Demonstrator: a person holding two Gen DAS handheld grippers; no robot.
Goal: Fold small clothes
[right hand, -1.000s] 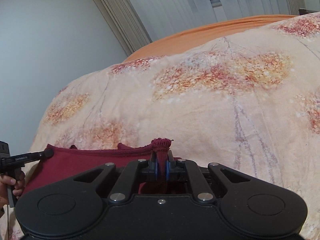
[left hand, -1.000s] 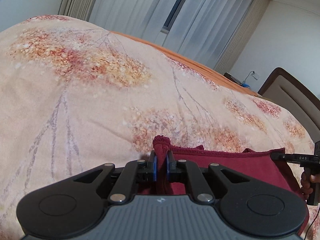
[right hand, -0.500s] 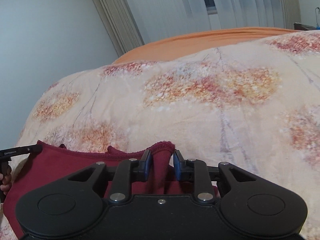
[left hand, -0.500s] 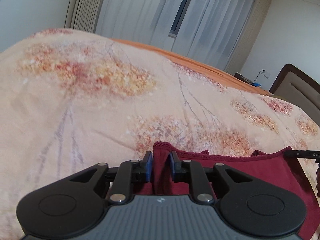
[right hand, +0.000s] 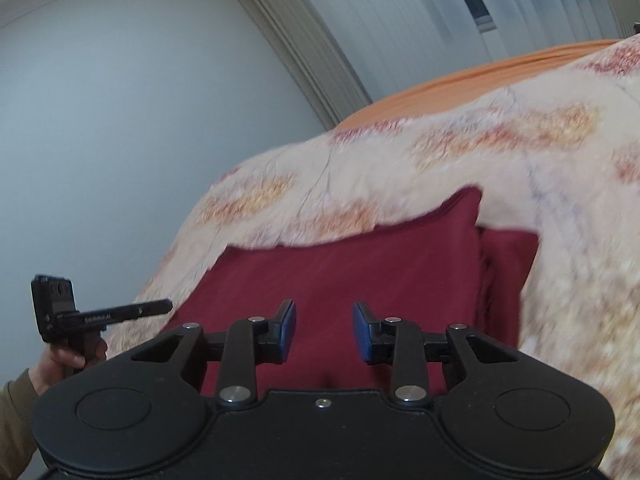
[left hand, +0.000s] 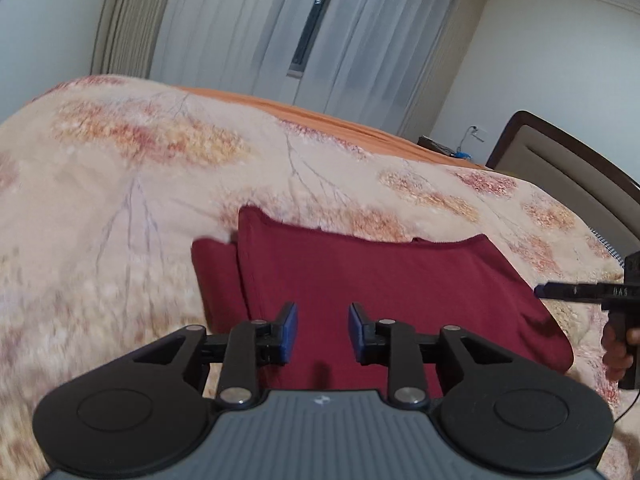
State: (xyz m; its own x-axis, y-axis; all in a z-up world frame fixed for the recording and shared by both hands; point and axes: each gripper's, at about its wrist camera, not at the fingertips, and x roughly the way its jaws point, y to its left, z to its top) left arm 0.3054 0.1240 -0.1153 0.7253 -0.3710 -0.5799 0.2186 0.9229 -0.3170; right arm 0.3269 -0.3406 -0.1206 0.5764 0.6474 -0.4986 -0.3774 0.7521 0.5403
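Soft, even indoor light; motion blur smears the bedspread [left hand: 100,280]; fisheye edges curve.

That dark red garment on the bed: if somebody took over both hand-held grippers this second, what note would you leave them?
Left hand-held gripper: open, holding nothing, above the dark red garment.
Right hand-held gripper: open, empty, also above the garment.
The garment lies on the floral bedspread, one layer folded over another; a strip of the lower layer shows past one side edge.
Done: one fold laid down, both grips released.
Left: probably further folds to make it compact; tidy that uneven side edge first.
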